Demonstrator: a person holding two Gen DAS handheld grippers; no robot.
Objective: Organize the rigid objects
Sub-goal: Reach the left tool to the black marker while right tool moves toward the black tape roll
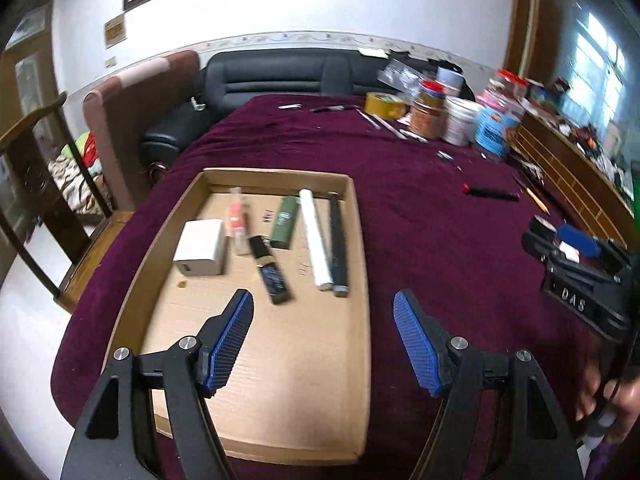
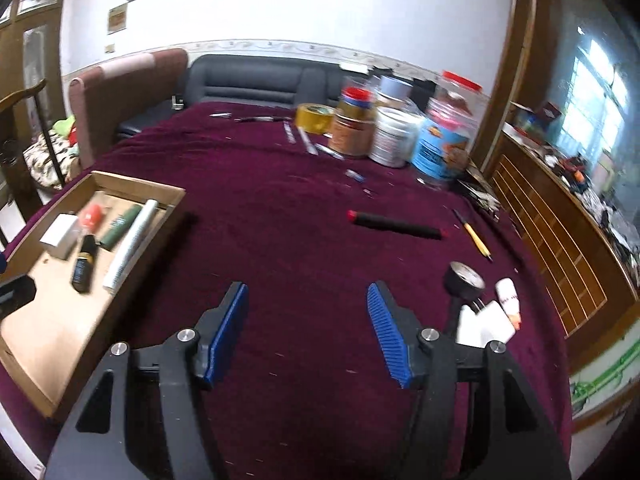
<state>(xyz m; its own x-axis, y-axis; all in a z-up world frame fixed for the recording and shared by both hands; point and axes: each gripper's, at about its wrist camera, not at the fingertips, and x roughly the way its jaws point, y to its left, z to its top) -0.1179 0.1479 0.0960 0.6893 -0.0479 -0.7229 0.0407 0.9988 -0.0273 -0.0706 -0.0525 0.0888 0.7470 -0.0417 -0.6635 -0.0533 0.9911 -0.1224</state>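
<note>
Maroon cloth (image 1: 420,216); right gripper (image 1: 576,280) reads "DAS"

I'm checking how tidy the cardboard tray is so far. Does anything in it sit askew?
Yes. In the cardboard tray, the black bottle with the gold band lies diagonally, while the green lighter, white tube and dark grey stick lie roughly parallel, side by side. Nothing looks spilled or damaged.

Daylight pours in from the window (image 2: 596,92) far right of the tool, blown out to a pale glare. Jars (image 2: 400,132) ahead and the tray (image 2: 24,376) to the left smear with motion blur. Fisheye bends the edges, corners go black.
</note>
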